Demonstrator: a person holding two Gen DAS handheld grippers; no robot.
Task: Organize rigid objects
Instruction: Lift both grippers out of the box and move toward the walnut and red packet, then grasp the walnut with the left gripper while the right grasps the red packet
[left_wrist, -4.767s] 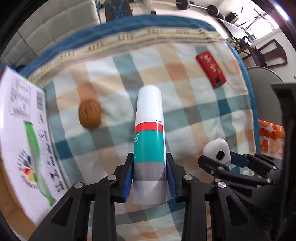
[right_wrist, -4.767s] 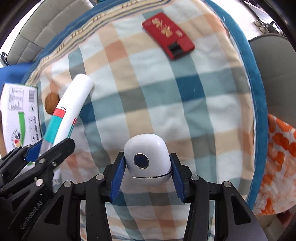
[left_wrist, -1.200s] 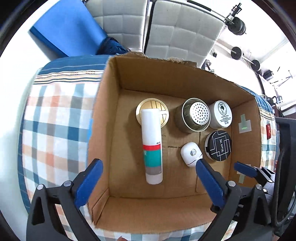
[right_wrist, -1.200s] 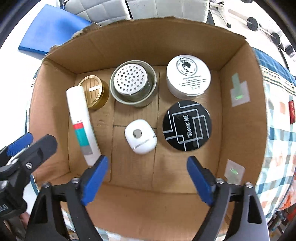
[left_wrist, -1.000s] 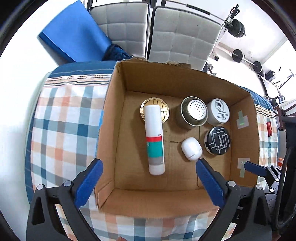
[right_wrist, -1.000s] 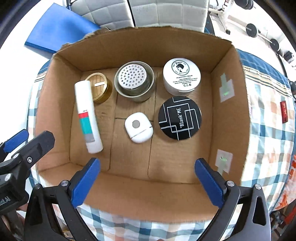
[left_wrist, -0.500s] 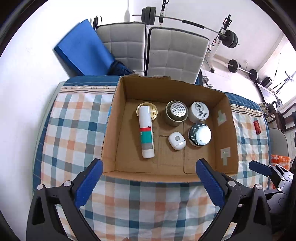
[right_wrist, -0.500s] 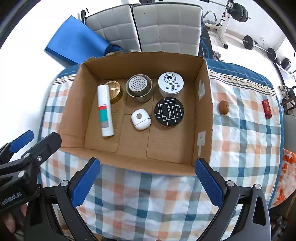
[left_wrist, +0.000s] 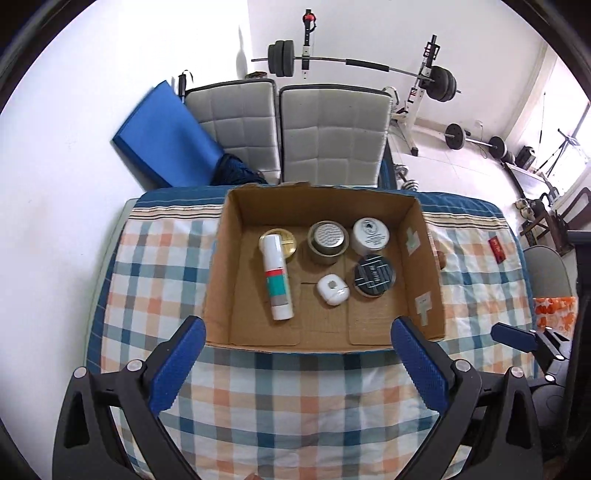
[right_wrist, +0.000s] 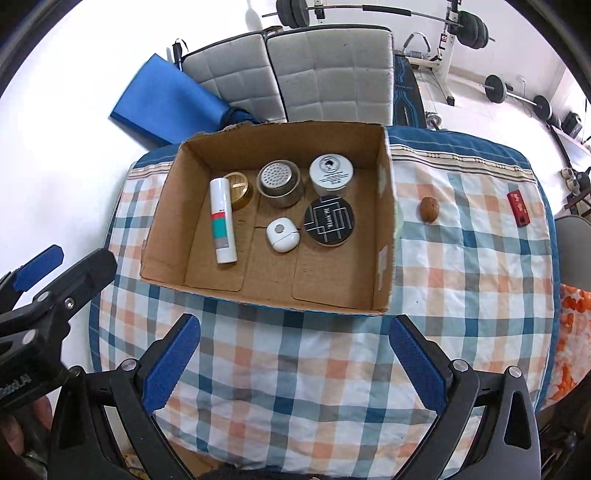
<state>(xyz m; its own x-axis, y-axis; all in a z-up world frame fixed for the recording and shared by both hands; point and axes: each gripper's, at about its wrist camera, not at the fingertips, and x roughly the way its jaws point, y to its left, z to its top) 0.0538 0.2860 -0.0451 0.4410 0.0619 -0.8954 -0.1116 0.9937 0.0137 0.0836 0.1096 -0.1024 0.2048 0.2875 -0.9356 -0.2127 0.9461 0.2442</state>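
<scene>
An open cardboard box (left_wrist: 218, 258) (right_wrist: 162, 221) stands on the checked tablecloth. In it lie a white tube with a teal band (left_wrist: 276, 277) (right_wrist: 222, 221), a small white case (left_wrist: 332, 290) (right_wrist: 282, 234), a black round tin (left_wrist: 373, 276) (right_wrist: 329, 220), a white jar (left_wrist: 370, 235) (right_wrist: 331, 174), a metal shaker tin (left_wrist: 328, 242) (right_wrist: 280, 184) and a gold lid (left_wrist: 288, 243) (right_wrist: 240, 190). My left gripper (left_wrist: 295, 369) and right gripper (right_wrist: 291, 358) are both open and empty, high above the table's near side.
A brown nut (right_wrist: 429, 209) and a red flat pack (right_wrist: 519, 208) (left_wrist: 495, 249) lie on the cloth right of the box. Grey padded chairs (left_wrist: 332, 133) and a blue mat (left_wrist: 166, 147) stand behind the table. An orange cloth (right_wrist: 572, 332) hangs at the right.
Both grippers put the tube and the white case into the box, opened, and have since pulled up and back; the box now looks smaller and farther.
</scene>
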